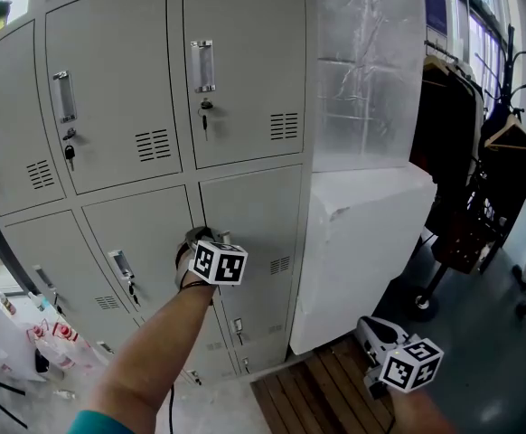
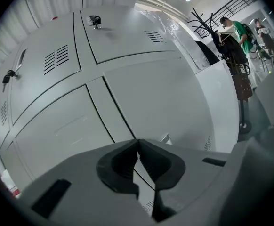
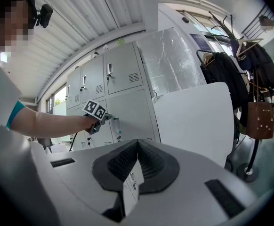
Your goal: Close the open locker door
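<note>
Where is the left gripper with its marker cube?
The left gripper is at the head view's centre, at the left edge of the grey metal locker door beside the white block.

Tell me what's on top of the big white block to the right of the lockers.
A tall silver-wrapped slab stands on the white block, close beside the upper lockers. The crinkled wrap covers it completely, so what it is cannot be seen.
</note>
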The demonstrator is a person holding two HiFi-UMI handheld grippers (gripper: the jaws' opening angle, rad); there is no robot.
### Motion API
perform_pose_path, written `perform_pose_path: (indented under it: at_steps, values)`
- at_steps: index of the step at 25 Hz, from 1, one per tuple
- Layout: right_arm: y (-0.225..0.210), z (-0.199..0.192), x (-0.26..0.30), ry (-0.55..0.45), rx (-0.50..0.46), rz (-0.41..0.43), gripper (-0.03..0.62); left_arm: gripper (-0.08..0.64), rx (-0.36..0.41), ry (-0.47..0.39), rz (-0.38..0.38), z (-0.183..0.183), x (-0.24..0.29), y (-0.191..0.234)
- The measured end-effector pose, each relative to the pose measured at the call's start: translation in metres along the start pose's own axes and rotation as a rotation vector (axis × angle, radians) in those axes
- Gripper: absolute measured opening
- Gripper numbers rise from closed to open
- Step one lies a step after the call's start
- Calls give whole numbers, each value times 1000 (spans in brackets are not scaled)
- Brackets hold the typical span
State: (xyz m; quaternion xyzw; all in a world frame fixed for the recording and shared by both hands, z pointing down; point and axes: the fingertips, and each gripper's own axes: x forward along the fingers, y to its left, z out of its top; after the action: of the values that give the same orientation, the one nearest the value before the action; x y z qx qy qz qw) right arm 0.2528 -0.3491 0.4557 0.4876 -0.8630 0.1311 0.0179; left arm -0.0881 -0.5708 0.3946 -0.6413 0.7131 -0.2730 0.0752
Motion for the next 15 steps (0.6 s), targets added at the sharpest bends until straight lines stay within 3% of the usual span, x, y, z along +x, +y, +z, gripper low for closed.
perform_pose_path:
  at_steps: [10,15]
  values:
    - [-8,-1,3,1,10,4,-2,9,-2,43,65,2,9,4]
    - [-9,-3,3,4,16,11,-2,9,-28,54,37,1,10,2]
